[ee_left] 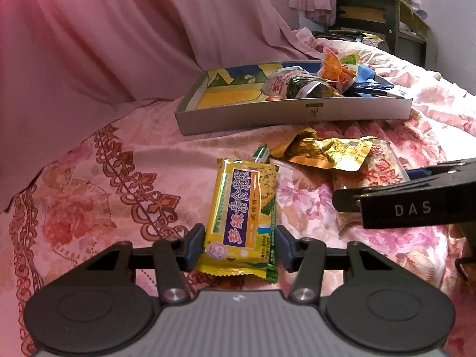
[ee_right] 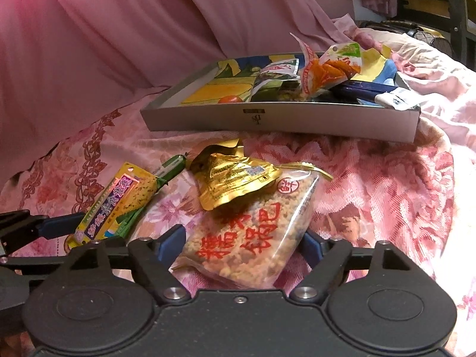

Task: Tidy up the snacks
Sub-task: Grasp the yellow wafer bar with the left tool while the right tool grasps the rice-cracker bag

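Note:
A yellow cracker packet (ee_left: 244,217) lies on the floral bedspread between the fingers of my left gripper (ee_left: 240,247), whose blue pads touch its two sides. It also shows in the right wrist view (ee_right: 113,205). My right gripper (ee_right: 242,247) straddles a clear bag of puffed rice crisps (ee_right: 250,232) with red writing; its pads sit at the bag's sides. A gold foil pouch (ee_right: 235,181) lies on the bag's far end. A small green packet (ee_right: 171,165) lies behind the yellow packet. A shallow grey box (ee_right: 282,119) further back holds several snacks.
Pink curtain fabric (ee_left: 119,38) hangs behind the bed at the left. A dark wooden desk (ee_left: 383,12) stands at the far right. The right gripper's body (ee_left: 416,199) shows at the right of the left wrist view.

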A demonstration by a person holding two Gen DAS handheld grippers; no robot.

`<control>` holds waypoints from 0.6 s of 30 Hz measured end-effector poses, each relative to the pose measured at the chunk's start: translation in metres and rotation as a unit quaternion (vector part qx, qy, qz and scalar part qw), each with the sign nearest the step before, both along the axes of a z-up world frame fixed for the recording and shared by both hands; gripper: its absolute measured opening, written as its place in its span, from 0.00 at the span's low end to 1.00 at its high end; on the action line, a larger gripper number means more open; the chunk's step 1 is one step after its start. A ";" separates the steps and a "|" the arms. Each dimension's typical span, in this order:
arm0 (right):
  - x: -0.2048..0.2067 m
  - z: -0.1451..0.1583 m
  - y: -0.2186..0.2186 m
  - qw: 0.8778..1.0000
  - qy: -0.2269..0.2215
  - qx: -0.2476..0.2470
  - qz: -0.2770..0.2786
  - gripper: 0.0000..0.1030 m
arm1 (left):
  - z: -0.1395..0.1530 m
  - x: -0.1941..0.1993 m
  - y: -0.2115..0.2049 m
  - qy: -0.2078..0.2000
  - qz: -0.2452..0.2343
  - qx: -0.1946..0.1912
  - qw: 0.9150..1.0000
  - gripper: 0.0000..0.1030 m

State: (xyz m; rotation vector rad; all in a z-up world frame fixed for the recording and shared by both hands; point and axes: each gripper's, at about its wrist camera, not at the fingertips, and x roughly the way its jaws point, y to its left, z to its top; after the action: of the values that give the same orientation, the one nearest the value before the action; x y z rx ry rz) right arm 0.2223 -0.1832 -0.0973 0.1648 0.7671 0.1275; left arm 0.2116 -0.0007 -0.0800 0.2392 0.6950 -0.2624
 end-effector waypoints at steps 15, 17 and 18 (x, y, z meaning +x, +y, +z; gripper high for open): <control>-0.051 0.018 -0.031 0.998 0.054 0.026 -0.005 0.76 | 0.005 -0.037 -0.011 0.072 -0.009 -0.028 0.997 0.52; -0.054 0.020 -0.036 0.998 0.055 0.037 -0.013 0.76 | 0.005 -0.038 -0.014 0.071 -0.012 -0.024 0.997 0.54; -0.054 0.021 -0.038 0.997 0.054 0.043 -0.017 0.76 | 0.005 -0.037 -0.015 0.070 -0.011 -0.022 0.997 0.55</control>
State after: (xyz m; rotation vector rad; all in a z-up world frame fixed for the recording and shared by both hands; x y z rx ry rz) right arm 0.1684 -0.2208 -0.0763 0.2686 0.8669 0.1199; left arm 0.1742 -0.0152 -0.0755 0.1874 0.8254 -0.3180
